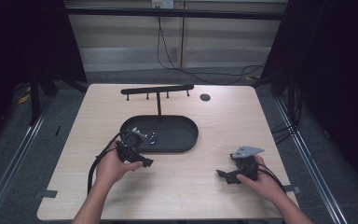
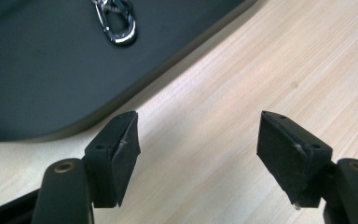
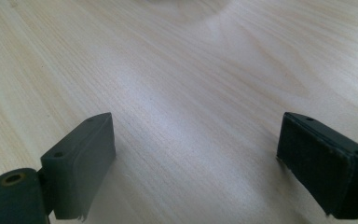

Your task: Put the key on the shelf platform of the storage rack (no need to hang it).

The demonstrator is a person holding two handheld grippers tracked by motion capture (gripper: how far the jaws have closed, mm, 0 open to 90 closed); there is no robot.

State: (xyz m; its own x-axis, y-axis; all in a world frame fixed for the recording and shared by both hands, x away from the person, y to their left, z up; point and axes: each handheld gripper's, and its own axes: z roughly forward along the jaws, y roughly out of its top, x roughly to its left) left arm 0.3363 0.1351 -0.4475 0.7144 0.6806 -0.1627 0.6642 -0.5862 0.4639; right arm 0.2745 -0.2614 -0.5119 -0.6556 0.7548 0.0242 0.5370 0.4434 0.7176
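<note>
A small metal carabiner clip lies in a black oval tray on the wooden counter, the left claw near it, jaws apart and empty, the right claw well apart, also spread, empty.

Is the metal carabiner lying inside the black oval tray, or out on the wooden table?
Inside. The carabiner lies flat on the dark floor of the black oval tray, away from its rim, ahead of the left gripper, whose jaws stand open and empty.

Lab recording booth: black curtains, trailing floor cables, bare table.
</note>
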